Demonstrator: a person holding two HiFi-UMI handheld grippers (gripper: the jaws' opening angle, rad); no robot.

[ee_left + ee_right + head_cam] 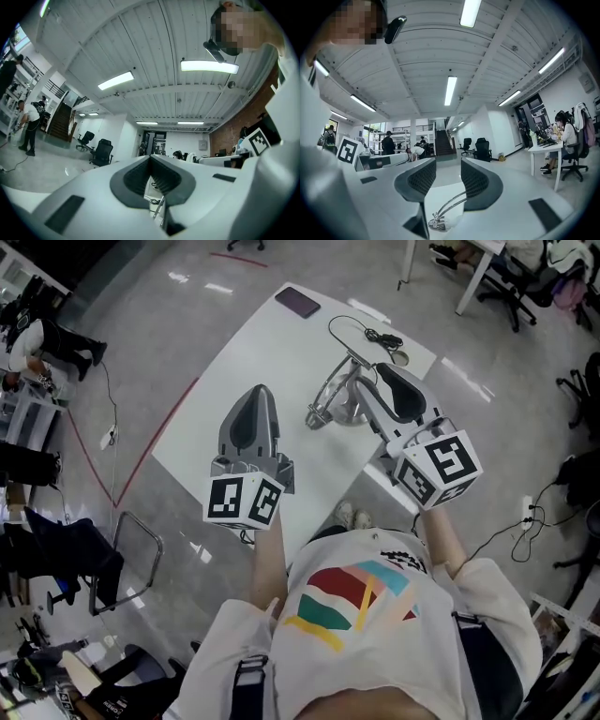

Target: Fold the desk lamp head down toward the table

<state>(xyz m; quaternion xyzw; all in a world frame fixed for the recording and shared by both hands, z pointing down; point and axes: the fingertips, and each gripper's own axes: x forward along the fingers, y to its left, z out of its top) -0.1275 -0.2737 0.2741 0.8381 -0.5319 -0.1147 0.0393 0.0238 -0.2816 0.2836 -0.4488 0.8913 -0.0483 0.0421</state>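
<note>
The chrome desk lamp (339,399) sits folded low on the white table (272,352), its arms bent down near the base. My right gripper (382,369) hovers above it and slightly to its right, jaws open with nothing between them. In the right gripper view the gripper (448,161) points level across the room, and the lamp's chrome arm (449,207) shows below the gap. My left gripper (260,390) is held above the table to the left of the lamp, shut and empty. In the left gripper view its jaws (151,157) meet, with a sliver of the lamp (158,208) beneath.
A dark phone (297,302) lies at the table's far corner. A black cable (361,332) loops along the far edge behind the lamp. On the floor at the left stand a metal-framed chair (131,554) and a red tape line (141,451). Office chairs and desks stand at the right.
</note>
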